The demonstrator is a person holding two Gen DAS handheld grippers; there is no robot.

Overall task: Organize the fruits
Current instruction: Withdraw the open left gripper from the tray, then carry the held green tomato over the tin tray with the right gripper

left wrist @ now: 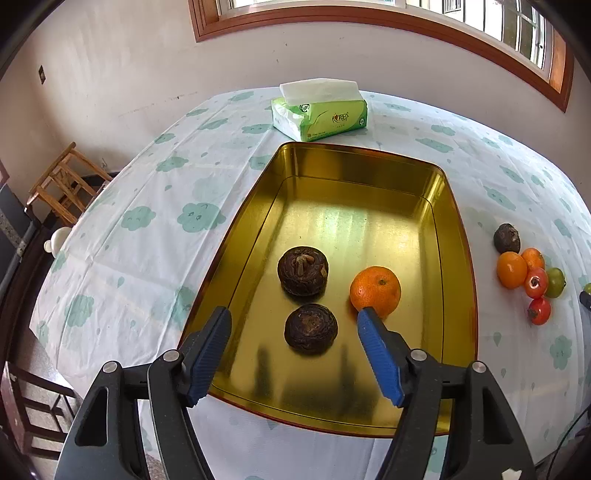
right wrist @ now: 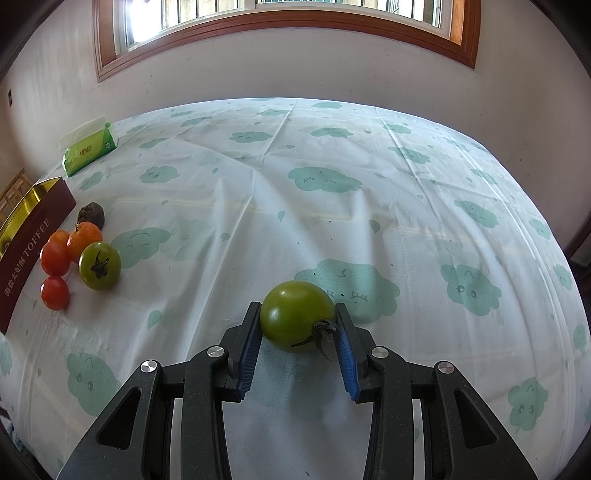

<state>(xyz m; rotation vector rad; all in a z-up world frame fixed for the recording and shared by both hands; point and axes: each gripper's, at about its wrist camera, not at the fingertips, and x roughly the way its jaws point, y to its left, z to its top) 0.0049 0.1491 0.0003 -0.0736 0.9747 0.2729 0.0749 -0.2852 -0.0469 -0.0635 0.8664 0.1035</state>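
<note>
**Fruit on the table, two grippers**

Left gripper [left wrist: 293,319]: jaws spread, empty, over gold tin [left wrist: 458,236] holding two water chestnuts [left wrist: 303,271] and an orange [left wrist: 375,291]. Loose fruit cluster [right wrist: 75,258] just beside the tin. Right gripper [right wrist: 297,323]: clenched on a green tomato [right wrist: 295,314], on the tablecloth [right wrist: 332,166]

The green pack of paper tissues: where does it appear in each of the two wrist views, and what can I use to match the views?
Left wrist view: the green pack of paper tissues lies top centre, just beyond the far end of the gold metal tin.
Right wrist view: the pack lies far left, upper part, beyond the same tin.
Shared landmark: the wooden window frame on the wall behind.
</note>
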